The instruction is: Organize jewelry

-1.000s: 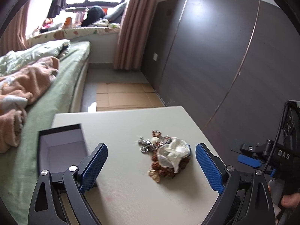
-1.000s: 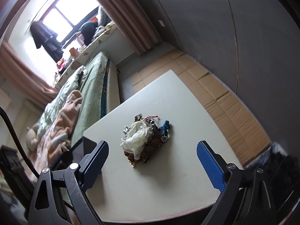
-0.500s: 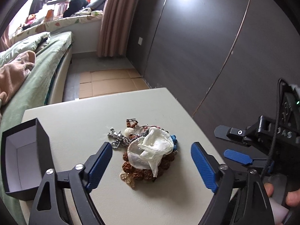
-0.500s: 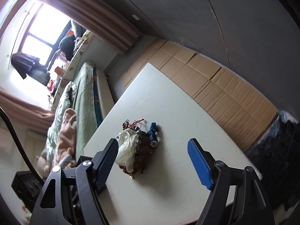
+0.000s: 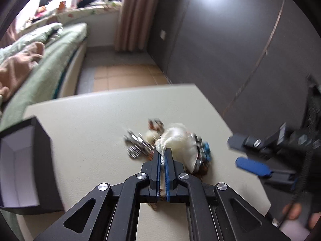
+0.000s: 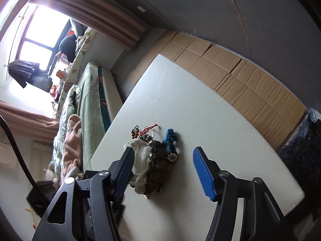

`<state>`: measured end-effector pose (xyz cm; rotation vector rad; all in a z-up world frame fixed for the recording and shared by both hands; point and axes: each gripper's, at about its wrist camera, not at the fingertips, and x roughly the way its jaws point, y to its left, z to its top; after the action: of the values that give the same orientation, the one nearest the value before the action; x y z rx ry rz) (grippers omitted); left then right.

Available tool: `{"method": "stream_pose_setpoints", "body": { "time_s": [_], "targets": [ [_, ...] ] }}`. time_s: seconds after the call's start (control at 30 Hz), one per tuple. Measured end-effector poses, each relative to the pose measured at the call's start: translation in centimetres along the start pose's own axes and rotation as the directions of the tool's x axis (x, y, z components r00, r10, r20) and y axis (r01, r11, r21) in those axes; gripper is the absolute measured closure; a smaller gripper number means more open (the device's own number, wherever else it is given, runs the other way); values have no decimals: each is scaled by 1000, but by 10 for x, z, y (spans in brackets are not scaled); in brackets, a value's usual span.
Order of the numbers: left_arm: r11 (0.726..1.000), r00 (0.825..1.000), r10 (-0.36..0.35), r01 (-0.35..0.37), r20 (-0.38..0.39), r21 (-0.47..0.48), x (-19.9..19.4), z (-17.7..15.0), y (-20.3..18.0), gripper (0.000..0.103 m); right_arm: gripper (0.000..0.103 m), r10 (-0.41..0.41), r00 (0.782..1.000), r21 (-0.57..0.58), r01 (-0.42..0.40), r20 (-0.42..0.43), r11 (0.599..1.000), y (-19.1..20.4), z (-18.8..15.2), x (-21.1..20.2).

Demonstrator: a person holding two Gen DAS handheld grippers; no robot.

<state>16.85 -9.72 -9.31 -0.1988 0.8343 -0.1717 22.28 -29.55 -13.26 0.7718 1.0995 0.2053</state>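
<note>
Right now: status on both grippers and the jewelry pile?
Left gripper shut on white pouch. Right gripper open, straddling jewelry pile. Dark box open at left; path looks unobstructed.

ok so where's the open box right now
In the left wrist view the open box stands at the left edge of the table, left of the jewelry pile and the closed left tongs.

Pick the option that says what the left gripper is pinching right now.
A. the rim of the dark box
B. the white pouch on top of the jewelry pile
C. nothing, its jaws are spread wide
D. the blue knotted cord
B. The left gripper has its jaws nearly together on an edge of the white pouch, which lies on the jewelry pile.
</note>
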Motion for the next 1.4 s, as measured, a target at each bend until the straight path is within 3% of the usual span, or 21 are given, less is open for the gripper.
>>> {"method": "stream_pose_setpoints", "body": {
  "time_s": [0.23,0.57,0.67,0.73,0.77,1.1,1.2,1.4],
  "targets": [
    [999,997,-23,25,80,-27,-30,12,16,100,57,3,1000,-74,-5,-29,997,15,-1,18],
    [997,994,-33,40,104,-63,-47,20,37,100,64,-119,993,-212,116,-3,970,40,-4,39],
    [996,994,-30,39,108,-82,-51,21,45,100,76,-172,985,-250,170,13,953,44,-5,45],
    [995,994,-30,40,106,-93,-53,21,50,100,92,-201,979,-261,204,39,943,42,-6,45],
    [995,994,-27,37,107,-98,-55,20,52,100,91,-197,979,-260,203,49,944,41,-6,43],
    [991,989,-6,27,150,-134,-85,20,74,100,92,-20,997,-287,41,76,957,53,-20,5],
    [988,987,5,19,163,-150,-94,20,85,100,92,77,994,-328,-46,83,944,65,-31,-6],
    [985,983,39,-7,182,-172,-109,16,106,100,92,173,980,-418,-116,101,901,99,-51,-15]
  ]
}}
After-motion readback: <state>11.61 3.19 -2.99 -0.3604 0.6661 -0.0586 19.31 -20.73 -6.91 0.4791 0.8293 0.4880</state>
